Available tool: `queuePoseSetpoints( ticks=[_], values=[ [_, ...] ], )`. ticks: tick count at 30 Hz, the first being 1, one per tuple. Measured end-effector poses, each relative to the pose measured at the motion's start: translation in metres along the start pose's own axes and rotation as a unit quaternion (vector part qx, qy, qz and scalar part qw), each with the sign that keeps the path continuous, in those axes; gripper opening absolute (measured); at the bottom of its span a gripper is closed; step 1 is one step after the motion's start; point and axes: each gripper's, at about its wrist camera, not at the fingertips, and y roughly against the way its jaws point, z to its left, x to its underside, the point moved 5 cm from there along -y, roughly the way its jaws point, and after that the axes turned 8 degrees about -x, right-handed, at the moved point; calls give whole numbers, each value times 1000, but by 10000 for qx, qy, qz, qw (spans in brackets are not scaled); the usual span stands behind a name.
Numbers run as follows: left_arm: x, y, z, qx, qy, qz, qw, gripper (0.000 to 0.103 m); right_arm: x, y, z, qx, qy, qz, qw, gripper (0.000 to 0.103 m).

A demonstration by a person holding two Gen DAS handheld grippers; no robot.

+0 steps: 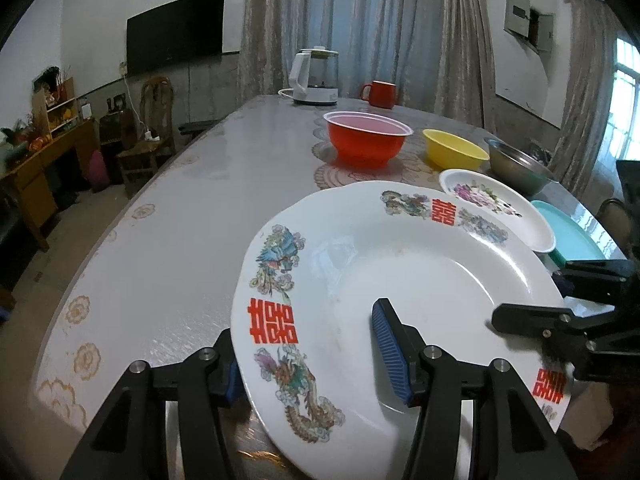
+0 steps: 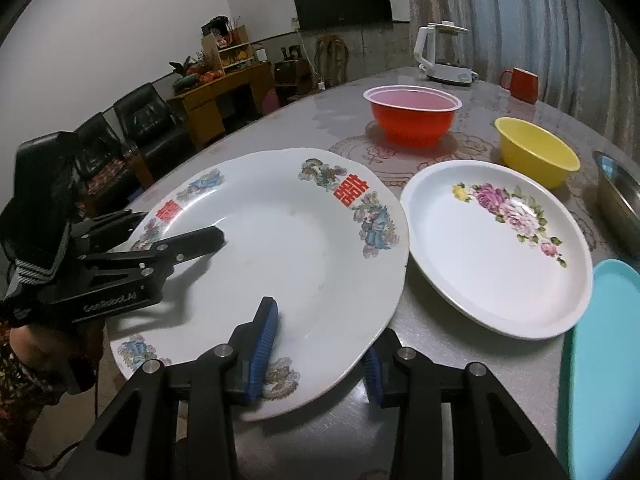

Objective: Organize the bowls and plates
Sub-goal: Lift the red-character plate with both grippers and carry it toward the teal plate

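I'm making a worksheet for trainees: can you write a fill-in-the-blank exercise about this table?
1. Both hand-held grippers straddle the rim of the large plate printed with ____ characters.
2. The smaller plate carries a ____ pattern.
3. The red bowl stands beside a ____ bowl.
4. Behind the bowls, a red mug stands near the white ____.

Missing words: red; flower; yellow; kettle

At the far end of the desk (image 1: 192,208) stands a white electric kettle (image 1: 314,76), with a red mug (image 1: 380,94) just beside it. A black television (image 1: 175,32) hangs on the wall, next to long pale curtains (image 1: 360,28). A wooden chair (image 1: 148,144) and a wooden shelf unit (image 1: 54,108) stand beyond the desk's edge; black armchairs (image 2: 136,128) line the wall.
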Motion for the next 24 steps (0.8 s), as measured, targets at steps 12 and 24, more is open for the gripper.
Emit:
queuePoseSetpoints(
  ticks=[12, 24],
  values=[
    [5, 19, -43, 311, 179, -15, 9994, 57, 12, 47, -12, 311, -59, -81, 9995, 39],
    [-8, 39, -106, 763, -215, -96, 9968, 57, 41, 105, -38, 469, -293, -363, 9978, 39]
  ],
)
